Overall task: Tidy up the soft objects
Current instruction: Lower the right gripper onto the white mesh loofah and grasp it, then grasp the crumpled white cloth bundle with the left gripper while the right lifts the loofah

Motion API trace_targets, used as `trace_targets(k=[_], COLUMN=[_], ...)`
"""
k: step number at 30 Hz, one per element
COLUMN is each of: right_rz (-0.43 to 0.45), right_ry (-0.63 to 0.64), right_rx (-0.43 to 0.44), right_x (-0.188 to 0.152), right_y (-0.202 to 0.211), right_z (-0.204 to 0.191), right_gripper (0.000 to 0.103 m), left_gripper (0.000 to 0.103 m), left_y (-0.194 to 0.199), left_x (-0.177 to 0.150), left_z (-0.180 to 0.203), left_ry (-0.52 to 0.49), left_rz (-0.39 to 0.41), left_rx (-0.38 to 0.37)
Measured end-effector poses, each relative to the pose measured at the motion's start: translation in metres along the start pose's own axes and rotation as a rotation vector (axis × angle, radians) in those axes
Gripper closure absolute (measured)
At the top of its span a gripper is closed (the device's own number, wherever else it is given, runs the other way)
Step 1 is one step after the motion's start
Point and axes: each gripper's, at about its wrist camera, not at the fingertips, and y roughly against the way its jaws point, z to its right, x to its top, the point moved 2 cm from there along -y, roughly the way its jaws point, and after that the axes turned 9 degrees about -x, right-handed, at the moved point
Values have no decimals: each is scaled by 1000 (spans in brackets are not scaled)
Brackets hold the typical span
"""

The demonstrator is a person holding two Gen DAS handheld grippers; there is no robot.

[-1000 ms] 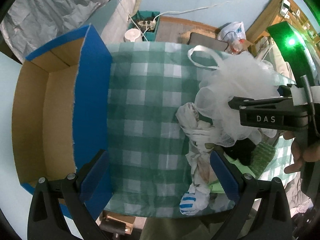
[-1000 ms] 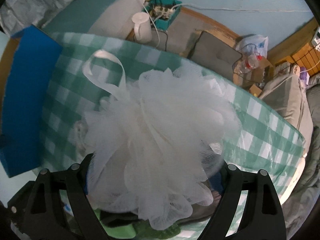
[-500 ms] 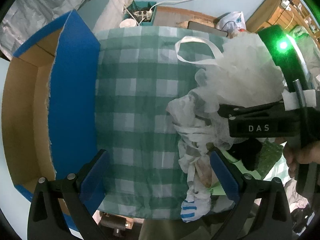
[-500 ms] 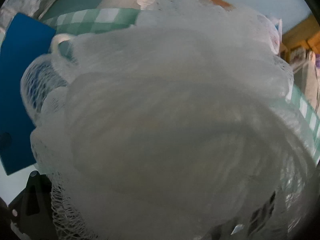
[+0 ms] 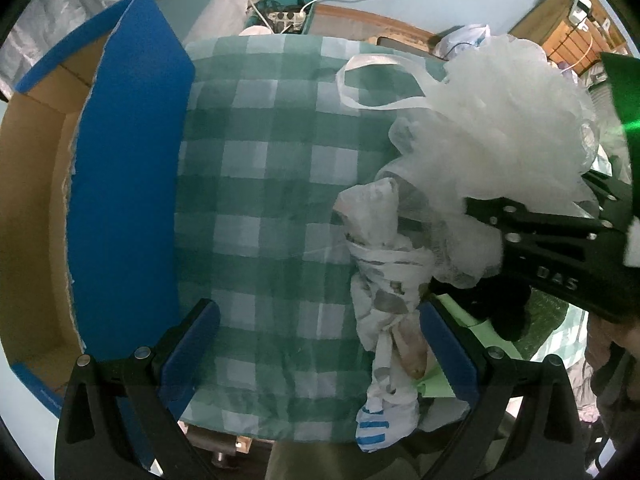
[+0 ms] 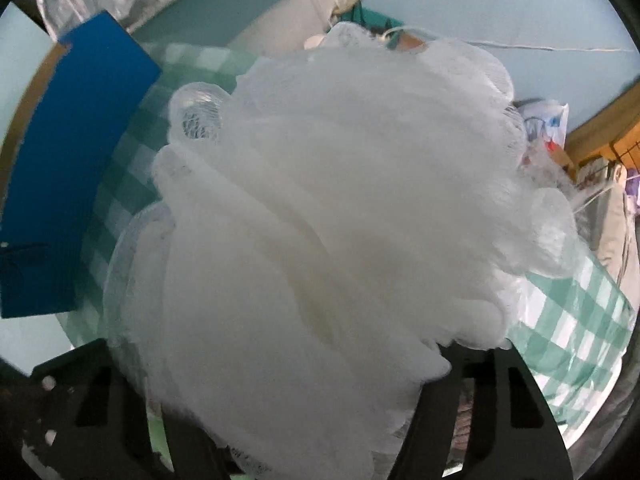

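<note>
A white mesh bath pouf [image 6: 328, 216] fills the right wrist view and sits between the fingers of my right gripper [image 6: 312, 408], whose jaws are closing and pressing into it. From the left wrist view the pouf [image 5: 500, 120] bulges above the right gripper [image 5: 560, 248], its ribbon loop [image 5: 376, 80] hanging over the checked cloth. My left gripper [image 5: 320, 348] stands open above the green checked tablecloth [image 5: 260, 200], nothing between its blue pads [image 5: 192, 344]. A white patterned cloth bundle [image 5: 384, 280] lies just inside its right pad.
An open cardboard box with blue outer walls [image 5: 128, 184] stands at the table's left; its flap [image 6: 72, 168] shows in the right wrist view. A black soft item [image 5: 500, 304], a green knitted cloth [image 5: 548, 320] and a pale green sheet [image 5: 452, 376] lie under the pouf. A hand [image 5: 612, 344] holds the right gripper.
The right gripper came down over the pouf, which now fills its view, and its fingers drew in on it. The left gripper sank a little toward the table.
</note>
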Motion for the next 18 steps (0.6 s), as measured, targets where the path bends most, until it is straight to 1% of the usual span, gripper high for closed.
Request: trace_targets(k=[5,8,11,12,15,18], right_rz=[36,58,76,81,92,97], right_ry=[-46,-53,-64,-69,-85,-100], right_rx=[29,33,32,29,23,21], right_x=[-11,-10,-16,-14,-18,-21], right_y=[13,17,22,19,24,22], right_z=[11,16,17,11,13,20], right_gripper=[46,48,50,50,50,50], left_gripper=[2,2,2,2,2,2], left_y=[-11,-15,-23,-27,-33,-38], left_x=[9,13,20,22,31,37], left_z=[4,8,14,15,20,24], left_ry=[-11,-10,-18,-26,-48,-53], left_rz=[-2,-2,-3,0,1,-7], left_rx=[-12,-22,-16,-6,20,8])
